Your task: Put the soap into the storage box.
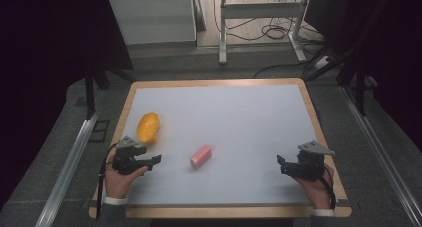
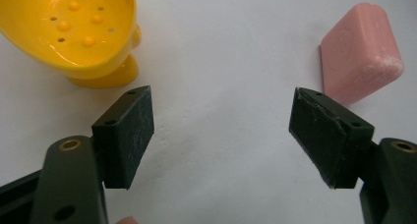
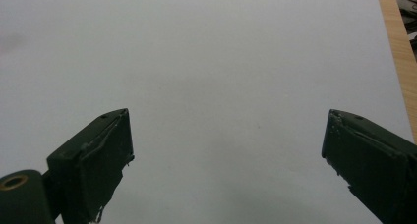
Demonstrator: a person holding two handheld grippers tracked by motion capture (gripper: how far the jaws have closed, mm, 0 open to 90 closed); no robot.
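Note:
A pink bar of soap point(image 1: 201, 156) lies near the middle front of the white table top point(image 1: 234, 117). A yellow soap dish point(image 1: 148, 127) with small holes and bumps stands at the left. My left gripper point(image 1: 158, 160) rests at the front left, open, pointing right toward the soap, with nothing between its jaws. In the left gripper view the soap dish point(image 2: 74, 30) is at the upper left and the soap point(image 2: 361, 52) at the upper right, beyond the left gripper point(image 2: 221, 135). My right gripper point(image 1: 279, 162) sits at the front right, open and empty; the right gripper view has bare table ahead of the gripper point(image 3: 228, 155).
The table has a wooden rim point(image 1: 214, 82). Metal rails point(image 1: 69, 162) run along both sides on the grey floor. A desk frame point(image 1: 259, 23) with cables stands behind the table. A person's hands hold both grippers at the front edge.

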